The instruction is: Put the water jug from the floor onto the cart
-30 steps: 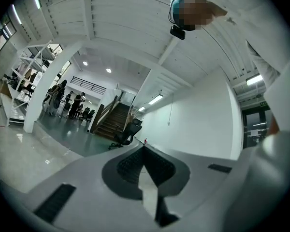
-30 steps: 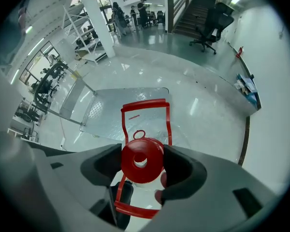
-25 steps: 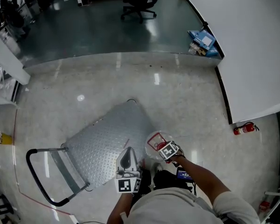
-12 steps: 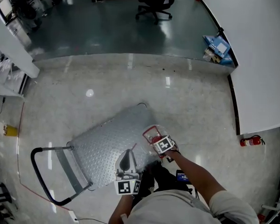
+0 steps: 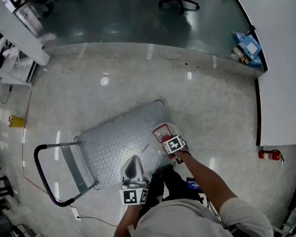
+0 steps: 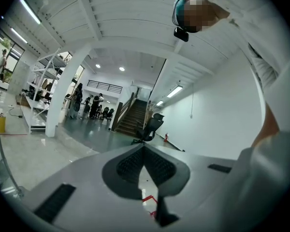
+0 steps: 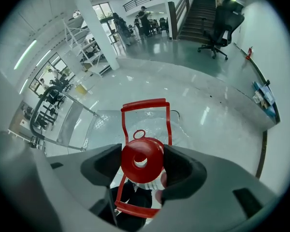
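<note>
- While the head view has drifted a little over the last second, the water jug [image 5: 162, 132] has plainly shifted against the cart [image 5: 113, 142]: a second ago it hung just off the deck's right edge, over the floor [image 5: 212, 107], and now it overlaps that edge near the deck's near right corner.
- The right gripper [image 7: 142, 164] has its jaws closed on the jug's neck, one pad on each side of the red cap [image 7: 140, 156], with the red carrying handle [image 7: 146, 103] standing out beyond the cap.
- Below the cap in the right gripper view, the clear body lies across the deck's edge, part over patterned metal and part over floor.
- Whether the base touches the deck or hangs above it, neither view settles.
- The left gripper [image 6: 144, 158] sits near the deck's near edge, its jaws brought together on nothing, taking no part in the carry.
- The cart's push handle [image 5: 42, 174] is at the far left end, well apart from the jug.
- The shift suggests the transfer from floor to cart is well along, though it is not finished.
- The jug probably still needs to travel further inward, away from the right edge, before being let go, since a base half over the edge could tip off.
- A grip at the neck alone leaves the heavy body free to swing, so a slow, level set-down looks wise.
</note>
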### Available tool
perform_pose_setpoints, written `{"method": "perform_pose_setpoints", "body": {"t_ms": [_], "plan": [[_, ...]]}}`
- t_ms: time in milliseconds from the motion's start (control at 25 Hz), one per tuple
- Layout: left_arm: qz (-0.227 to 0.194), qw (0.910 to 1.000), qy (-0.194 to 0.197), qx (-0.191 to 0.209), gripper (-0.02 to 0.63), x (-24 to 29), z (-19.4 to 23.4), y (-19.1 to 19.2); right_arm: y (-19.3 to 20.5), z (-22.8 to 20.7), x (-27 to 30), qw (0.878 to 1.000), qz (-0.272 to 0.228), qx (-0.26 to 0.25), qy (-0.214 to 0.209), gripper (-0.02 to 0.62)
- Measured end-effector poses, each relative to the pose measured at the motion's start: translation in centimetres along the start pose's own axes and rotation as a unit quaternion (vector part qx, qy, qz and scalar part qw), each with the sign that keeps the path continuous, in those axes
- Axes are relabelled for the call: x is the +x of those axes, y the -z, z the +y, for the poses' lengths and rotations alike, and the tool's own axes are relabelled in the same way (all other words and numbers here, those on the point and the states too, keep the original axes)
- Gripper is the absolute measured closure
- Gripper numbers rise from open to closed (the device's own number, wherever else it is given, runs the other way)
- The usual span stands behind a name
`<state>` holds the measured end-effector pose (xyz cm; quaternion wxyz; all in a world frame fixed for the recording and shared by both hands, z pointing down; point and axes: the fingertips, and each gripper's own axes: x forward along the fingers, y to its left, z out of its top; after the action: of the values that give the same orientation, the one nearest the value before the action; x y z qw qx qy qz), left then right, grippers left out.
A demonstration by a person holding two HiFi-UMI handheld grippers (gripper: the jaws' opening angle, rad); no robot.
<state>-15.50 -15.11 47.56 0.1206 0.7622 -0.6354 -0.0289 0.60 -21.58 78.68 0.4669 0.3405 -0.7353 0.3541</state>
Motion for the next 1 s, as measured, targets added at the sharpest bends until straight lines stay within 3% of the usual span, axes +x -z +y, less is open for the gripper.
{"method": "perform_pose_setpoints", "body": {"t_ms": [800,1000], "plan": [[0.018,0.9997,-0.014,-0.009,0.603,-0.1,-1.1,1.4,0.8,-2.9,1.8,0.999,0.018,0.025,-0.026,0.316],[0.014,0.9997,-0.016,-0.009,0.603,-0.6,-1.1,1.4,0.3,-2.8,1.1,1.000,0.004,-0.001,-0.010,0.317]]}}
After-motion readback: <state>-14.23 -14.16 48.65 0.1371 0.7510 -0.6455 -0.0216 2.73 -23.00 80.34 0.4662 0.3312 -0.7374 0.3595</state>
